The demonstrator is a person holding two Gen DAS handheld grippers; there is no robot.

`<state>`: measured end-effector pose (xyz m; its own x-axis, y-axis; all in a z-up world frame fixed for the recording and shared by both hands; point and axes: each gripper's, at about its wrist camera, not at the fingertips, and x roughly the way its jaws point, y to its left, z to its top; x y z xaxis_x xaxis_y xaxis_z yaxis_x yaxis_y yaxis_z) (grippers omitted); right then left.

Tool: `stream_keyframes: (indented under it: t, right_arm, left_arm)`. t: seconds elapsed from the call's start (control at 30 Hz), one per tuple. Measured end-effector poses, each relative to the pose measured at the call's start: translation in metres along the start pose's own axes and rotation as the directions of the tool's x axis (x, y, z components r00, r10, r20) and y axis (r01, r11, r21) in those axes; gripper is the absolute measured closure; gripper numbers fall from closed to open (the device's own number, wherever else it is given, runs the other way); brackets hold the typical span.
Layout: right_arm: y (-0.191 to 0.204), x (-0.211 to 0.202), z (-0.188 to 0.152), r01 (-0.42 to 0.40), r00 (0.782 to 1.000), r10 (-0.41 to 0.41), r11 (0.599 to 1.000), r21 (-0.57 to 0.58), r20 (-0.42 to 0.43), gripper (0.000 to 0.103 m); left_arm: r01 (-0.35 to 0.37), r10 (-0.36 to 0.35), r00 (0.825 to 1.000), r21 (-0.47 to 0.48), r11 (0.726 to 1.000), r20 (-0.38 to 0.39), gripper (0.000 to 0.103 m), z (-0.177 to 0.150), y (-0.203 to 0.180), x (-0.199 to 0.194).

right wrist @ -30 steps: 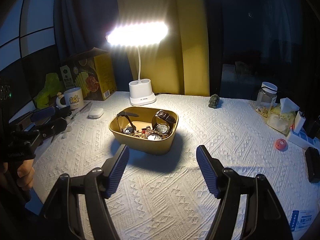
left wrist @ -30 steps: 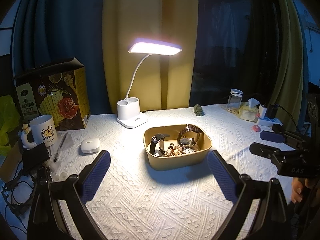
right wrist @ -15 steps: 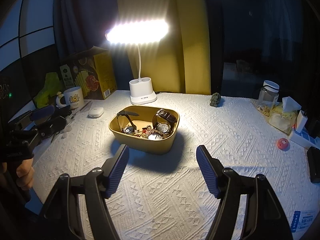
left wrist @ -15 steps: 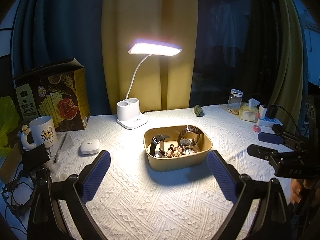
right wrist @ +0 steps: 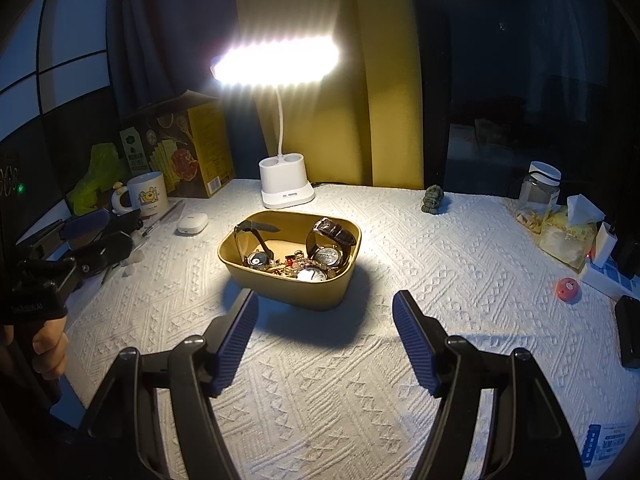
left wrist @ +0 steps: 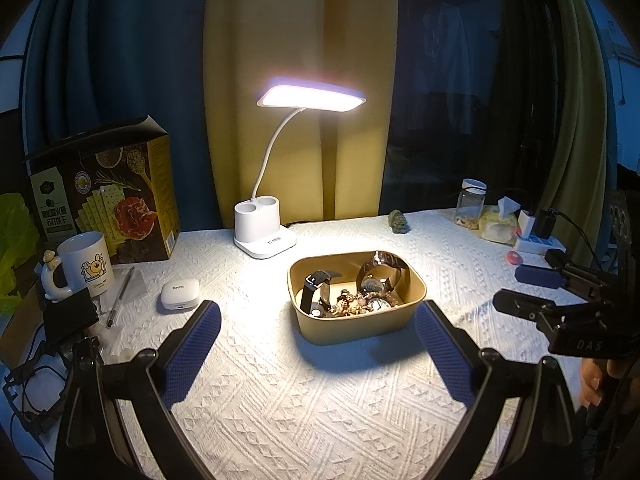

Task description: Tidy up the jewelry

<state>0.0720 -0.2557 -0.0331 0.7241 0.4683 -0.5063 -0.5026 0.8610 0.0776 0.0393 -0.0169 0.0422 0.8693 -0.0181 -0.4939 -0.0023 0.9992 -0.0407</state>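
Observation:
A yellow tray point(left wrist: 416, 300) point(right wrist: 288, 292) stands mid-table under the lamp. It holds several watches point(left wrist: 382, 276) point(right wrist: 332, 236) and a tangle of small jewelry point(left wrist: 352, 306) point(right wrist: 294, 264). My left gripper point(left wrist: 316, 320) is open and empty, hovering above the cloth just short of the tray. My right gripper point(right wrist: 325, 312) is open and empty, also just short of the tray. The right gripper shows at the right edge of the left wrist view point(left wrist: 532, 288); the left gripper shows at the left edge of the right wrist view point(right wrist: 92, 232).
A white desk lamp point(left wrist: 264, 236) point(right wrist: 286, 190) stands behind the tray. At the left are a cracker box point(left wrist: 108, 200), a mug point(left wrist: 84, 262), a pen point(left wrist: 120, 298) and an earbud case point(left wrist: 180, 290). At the right are a jar point(right wrist: 538, 196), tissues point(right wrist: 572, 228), a power strip point(right wrist: 608, 276) and a small figurine point(right wrist: 434, 200).
Both grippers have crept slightly closer to the tray. Nothing was gripped or released.

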Motion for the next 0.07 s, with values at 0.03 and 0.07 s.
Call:
stream_keyframes:
  t: [0.03, 0.07]
  right_arm:
    - [0.0002, 0.0006, 0.0002, 0.0, 1.0, 0.0, 1.0, 0.0, -0.001, 0.036]
    - [-0.0002, 0.0009, 0.0004, -0.002, 1.0, 0.002, 1.0, -0.001, -0.001, 0.036]
  left_arm:
    - [0.0, 0.0, 1.0, -0.001, 1.0, -0.001, 0.005, 0.0002, 0.0004, 0.0011]
    - [-0.001, 0.001, 1.0, -0.002, 1.0, -0.003, 0.005, 0.0003, 0.0012, 0.002]
